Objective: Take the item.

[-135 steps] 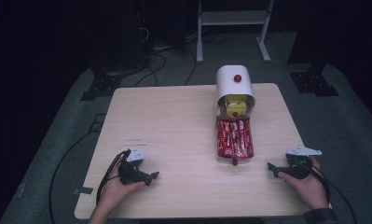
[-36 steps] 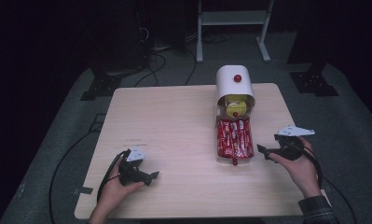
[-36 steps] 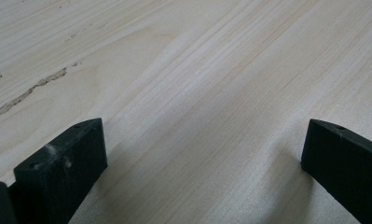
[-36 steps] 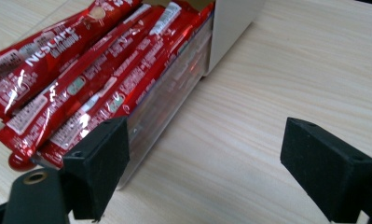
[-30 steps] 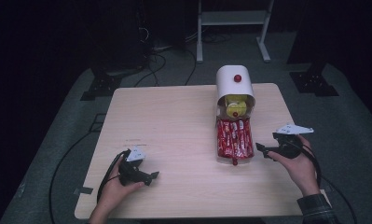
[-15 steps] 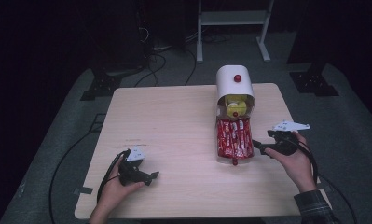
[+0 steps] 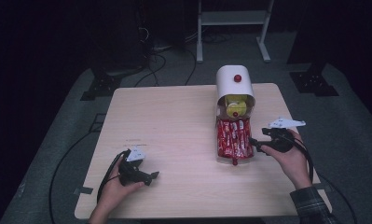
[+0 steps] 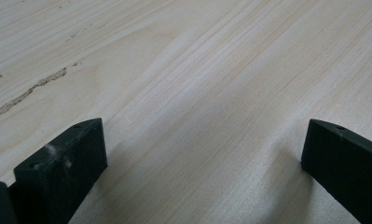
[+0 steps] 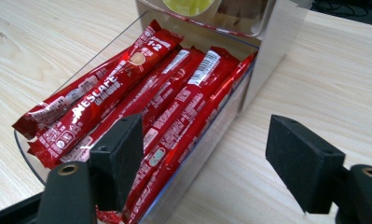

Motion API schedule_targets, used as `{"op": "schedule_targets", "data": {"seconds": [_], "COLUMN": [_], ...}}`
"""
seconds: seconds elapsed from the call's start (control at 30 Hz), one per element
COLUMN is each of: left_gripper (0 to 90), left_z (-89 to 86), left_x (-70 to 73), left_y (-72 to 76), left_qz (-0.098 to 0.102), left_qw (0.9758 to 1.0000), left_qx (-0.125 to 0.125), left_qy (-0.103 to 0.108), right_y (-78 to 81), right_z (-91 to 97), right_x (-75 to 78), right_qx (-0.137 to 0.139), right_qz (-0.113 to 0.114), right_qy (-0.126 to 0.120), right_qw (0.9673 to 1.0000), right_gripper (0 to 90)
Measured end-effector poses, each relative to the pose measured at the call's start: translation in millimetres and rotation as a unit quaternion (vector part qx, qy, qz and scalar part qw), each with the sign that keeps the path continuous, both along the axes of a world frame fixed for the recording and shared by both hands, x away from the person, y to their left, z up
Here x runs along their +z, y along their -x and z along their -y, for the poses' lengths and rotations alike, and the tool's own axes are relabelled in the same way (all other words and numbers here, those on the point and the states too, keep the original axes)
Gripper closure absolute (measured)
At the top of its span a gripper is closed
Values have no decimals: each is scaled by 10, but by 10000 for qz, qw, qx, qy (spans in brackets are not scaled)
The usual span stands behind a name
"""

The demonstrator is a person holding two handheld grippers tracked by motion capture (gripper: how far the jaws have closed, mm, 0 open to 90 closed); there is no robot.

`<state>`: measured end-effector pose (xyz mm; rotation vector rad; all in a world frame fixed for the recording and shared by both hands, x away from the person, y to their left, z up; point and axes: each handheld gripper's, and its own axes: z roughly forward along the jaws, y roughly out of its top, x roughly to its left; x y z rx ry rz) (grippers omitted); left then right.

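- Desk: pale wood top, grain and a few dark scuffs plain in the left gripper view.
- White dispenser: rounded body with a red knob on top, standing near the far edge, toward the far right corner; a yellow round item sits in its open front.
- Clear tray: transparent, extends from the dispenser's front toward the near edge.
- Red stick sachets: several long packets lying side by side in the clear tray, lengthwise along it; "NESCAFE" and "1+2" readable in the right gripper view.
- Left gripper: held in the person's left hand near the near left corner, low over bare desk; jaws released, wide apart, nothing between them.
- Right gripper: held in the right hand by the right edge, jaws released and spread, just beside the tray's right wall; one jaw overlaps the sachets in its own view, contact cannot be told.
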<state>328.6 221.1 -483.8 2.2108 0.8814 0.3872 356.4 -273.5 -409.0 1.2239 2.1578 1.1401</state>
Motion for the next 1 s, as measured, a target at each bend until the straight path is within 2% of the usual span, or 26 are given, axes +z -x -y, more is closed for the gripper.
{"op": "schedule_targets", "data": {"seconds": [1.0], "left_gripper": [0], "left_z": [0], "left_x": [0], "left_y": [0], "left_qz": [1], "left_qw": [10000], "left_qx": [1], "left_qy": [1], "right_y": [-126], "right_z": [-273], "right_x": [38], "right_qx": [271], "right_qz": [-16], "right_qy": [-21], "right_qw": [9996], "right_gripper": [296]}}
